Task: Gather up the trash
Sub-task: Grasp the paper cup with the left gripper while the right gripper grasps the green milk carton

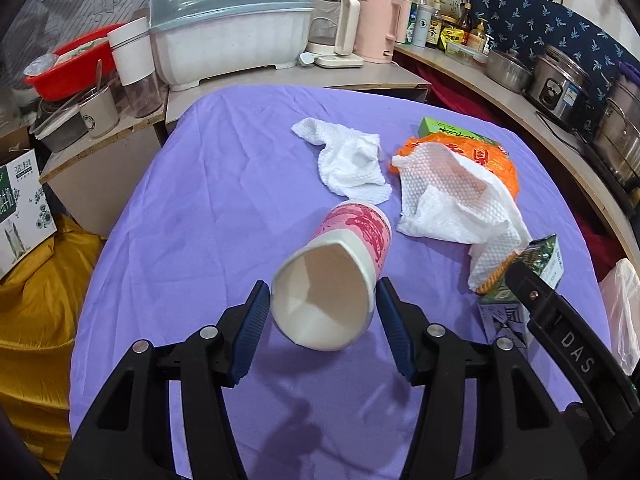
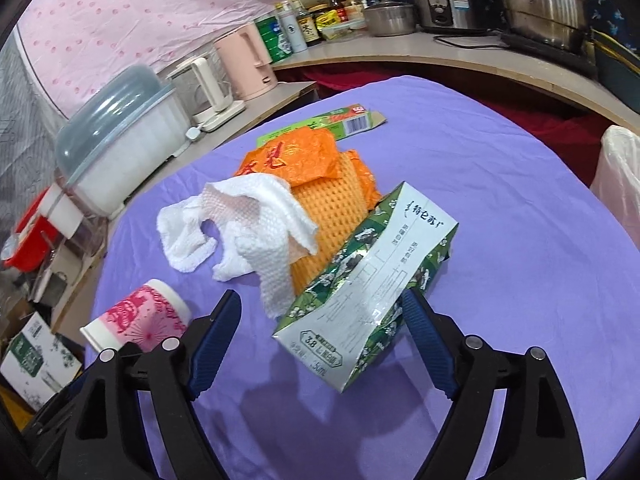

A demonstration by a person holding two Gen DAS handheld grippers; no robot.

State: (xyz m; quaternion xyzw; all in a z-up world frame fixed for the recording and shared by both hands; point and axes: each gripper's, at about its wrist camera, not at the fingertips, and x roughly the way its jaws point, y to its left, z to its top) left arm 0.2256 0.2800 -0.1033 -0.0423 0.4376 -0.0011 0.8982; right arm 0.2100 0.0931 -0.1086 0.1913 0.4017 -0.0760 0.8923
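Purple cloth (image 1: 200, 184) is full of trash. Left tongs (image 1: 322, 312) squeeze the cup (image 1: 332, 280); right tongs (image 2: 320, 320) are wide open around the carton (image 2: 368, 280). Napkins (image 1: 352, 164) wait, upper right.

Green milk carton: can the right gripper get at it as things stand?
Probably yes. The green milk carton lies crushed on the purple cloth between the right gripper's spread fingers. Only a paper towel touches its far side.

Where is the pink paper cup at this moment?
The pink paper cup is between the left gripper pads, mouth toward the camera, above the purple tablecloth, near the white paper towel.
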